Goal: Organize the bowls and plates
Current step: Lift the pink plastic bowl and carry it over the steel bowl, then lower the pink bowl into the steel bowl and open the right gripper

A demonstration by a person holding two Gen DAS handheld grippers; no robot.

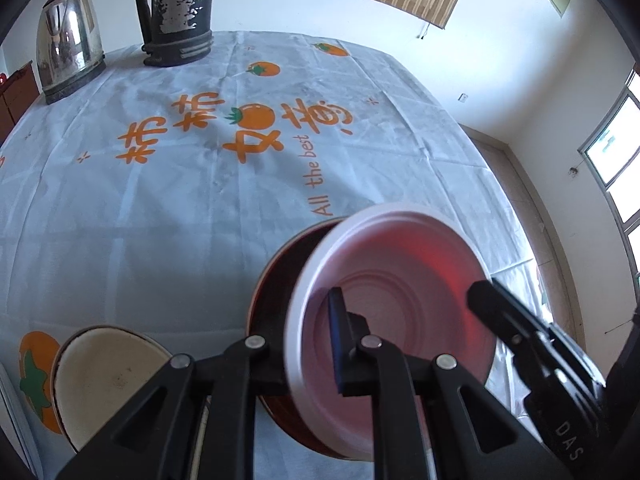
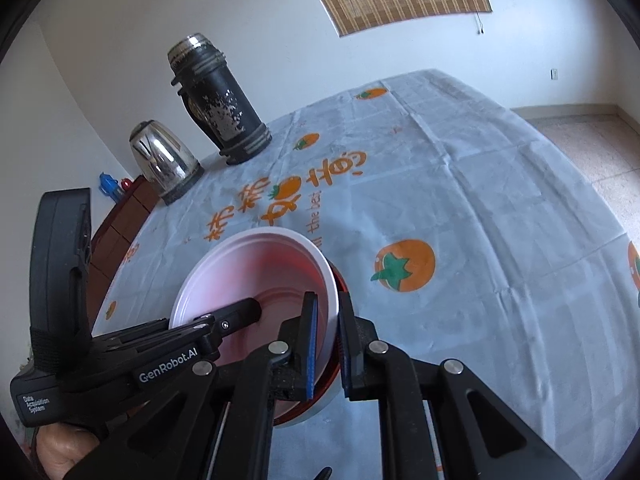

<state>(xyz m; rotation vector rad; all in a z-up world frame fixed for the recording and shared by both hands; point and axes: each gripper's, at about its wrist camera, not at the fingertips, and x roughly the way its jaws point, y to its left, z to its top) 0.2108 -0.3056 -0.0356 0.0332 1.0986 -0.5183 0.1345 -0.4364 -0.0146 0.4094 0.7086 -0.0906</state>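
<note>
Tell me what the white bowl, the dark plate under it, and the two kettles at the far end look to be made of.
White bowl: likely thin plastic; red glows through its wall. Dark plate: glossy brown-red, ceramic or melamine, unclear which. Rounded kettle: polished metal, mirror reflections. Tall flask: black coating flaking to bare silvery metal.

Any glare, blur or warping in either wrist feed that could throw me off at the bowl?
Left wrist: the white bowl is soft, fisheye bends the table edge, and the window is blown out. Right wrist: sharper; the kettle shows glare and the corners are vignetted.
</note>
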